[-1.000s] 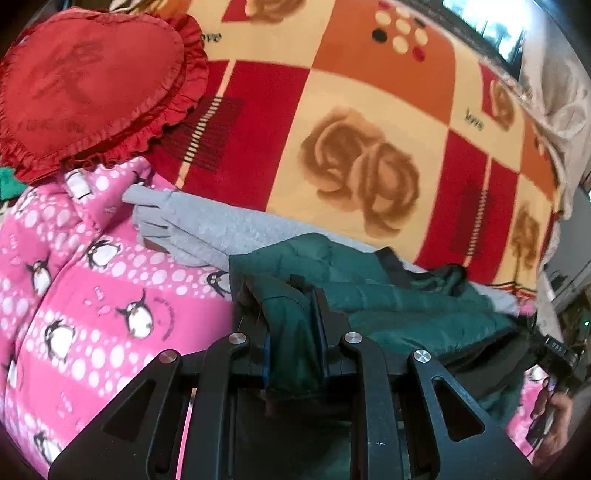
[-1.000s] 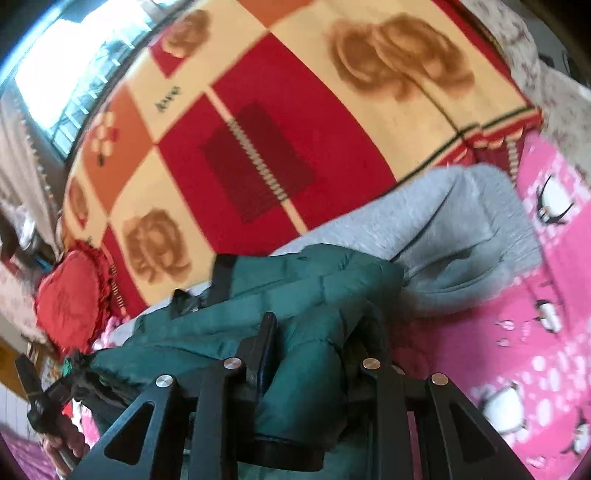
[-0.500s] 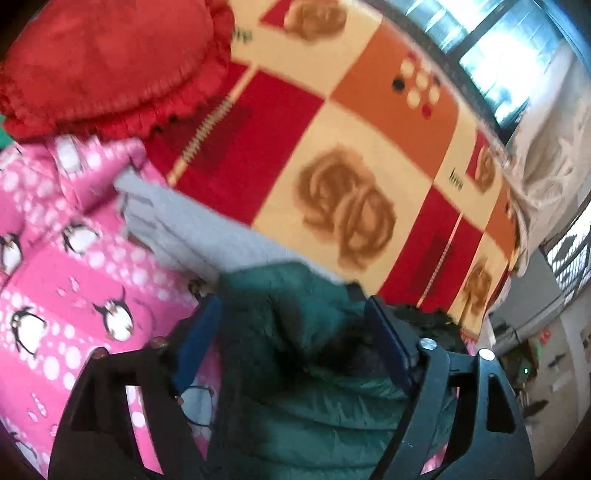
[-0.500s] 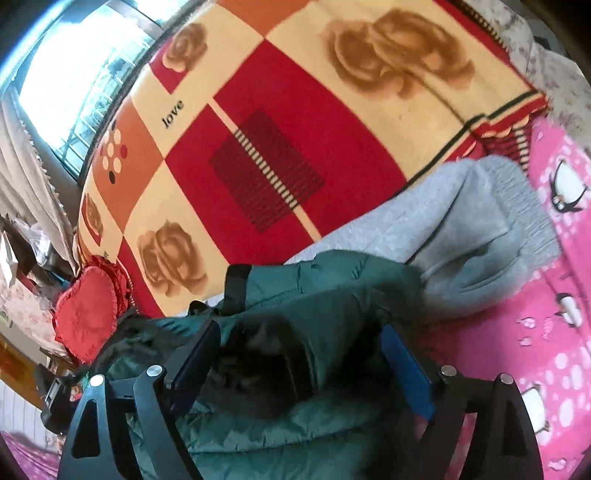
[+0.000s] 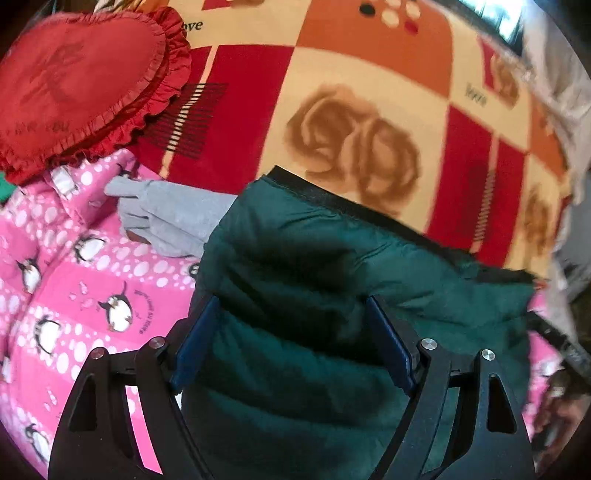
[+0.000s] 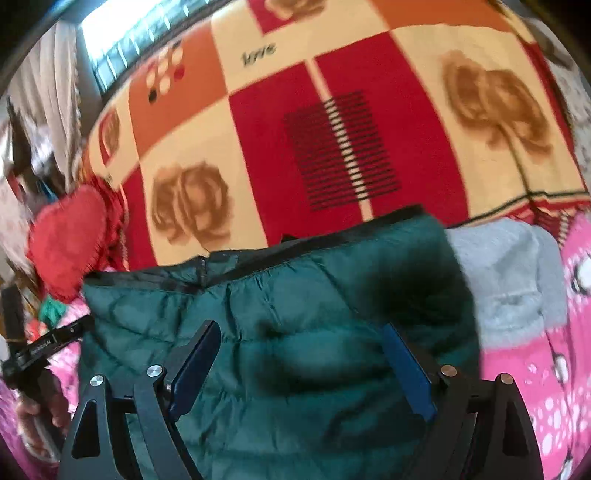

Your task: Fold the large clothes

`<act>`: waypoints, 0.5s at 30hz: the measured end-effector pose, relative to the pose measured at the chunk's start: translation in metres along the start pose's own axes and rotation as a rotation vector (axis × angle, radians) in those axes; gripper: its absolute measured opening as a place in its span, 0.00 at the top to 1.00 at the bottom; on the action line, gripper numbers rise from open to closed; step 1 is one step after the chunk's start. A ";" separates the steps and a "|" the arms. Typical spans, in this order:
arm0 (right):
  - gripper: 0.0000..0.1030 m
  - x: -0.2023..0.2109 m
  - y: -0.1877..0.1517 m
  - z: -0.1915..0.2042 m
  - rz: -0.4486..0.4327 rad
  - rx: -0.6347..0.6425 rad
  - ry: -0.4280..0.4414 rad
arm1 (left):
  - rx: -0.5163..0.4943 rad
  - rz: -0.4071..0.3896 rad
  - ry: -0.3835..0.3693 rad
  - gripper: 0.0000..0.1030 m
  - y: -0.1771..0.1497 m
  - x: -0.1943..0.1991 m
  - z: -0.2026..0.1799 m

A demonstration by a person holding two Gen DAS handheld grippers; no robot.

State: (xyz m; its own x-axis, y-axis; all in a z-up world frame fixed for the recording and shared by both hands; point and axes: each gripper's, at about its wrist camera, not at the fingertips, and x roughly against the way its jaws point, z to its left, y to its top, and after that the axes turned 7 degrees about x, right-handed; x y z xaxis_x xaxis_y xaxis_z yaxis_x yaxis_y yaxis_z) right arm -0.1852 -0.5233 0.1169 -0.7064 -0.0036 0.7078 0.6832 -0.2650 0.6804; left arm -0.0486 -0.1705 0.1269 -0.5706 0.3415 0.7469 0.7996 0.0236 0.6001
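A dark green quilted jacket lies folded on a pink penguin-print cover, partly over a grey garment. My left gripper is open above the jacket's left part, its blue pads spread wide and holding nothing. In the right wrist view the same jacket fills the lower middle, with the grey garment to its right. My right gripper is open above the jacket, pads spread and empty.
A red, orange and cream rose-patterned blanket covers the bed behind the jacket. A red heart-shaped frilled cushion lies at the far left; it also shows in the right wrist view. A window is beyond the bed.
A second ago both grippers were shut on bunched jacket fabric. Both have opened and let go, and the jacket now lies flatter beneath them.
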 end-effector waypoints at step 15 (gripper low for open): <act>0.05 -0.085 0.005 0.010 0.141 0.128 -0.182 | -0.099 0.011 0.197 0.21 -0.009 -0.057 -0.017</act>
State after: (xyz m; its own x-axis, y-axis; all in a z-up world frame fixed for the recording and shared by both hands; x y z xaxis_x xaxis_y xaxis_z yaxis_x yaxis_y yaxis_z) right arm -0.1200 -0.5143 0.0616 -0.5655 0.1449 0.8119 0.7986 -0.1498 0.5829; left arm -0.0263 -0.2058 0.0838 -0.5953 0.1511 0.7891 0.7892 -0.0745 0.6096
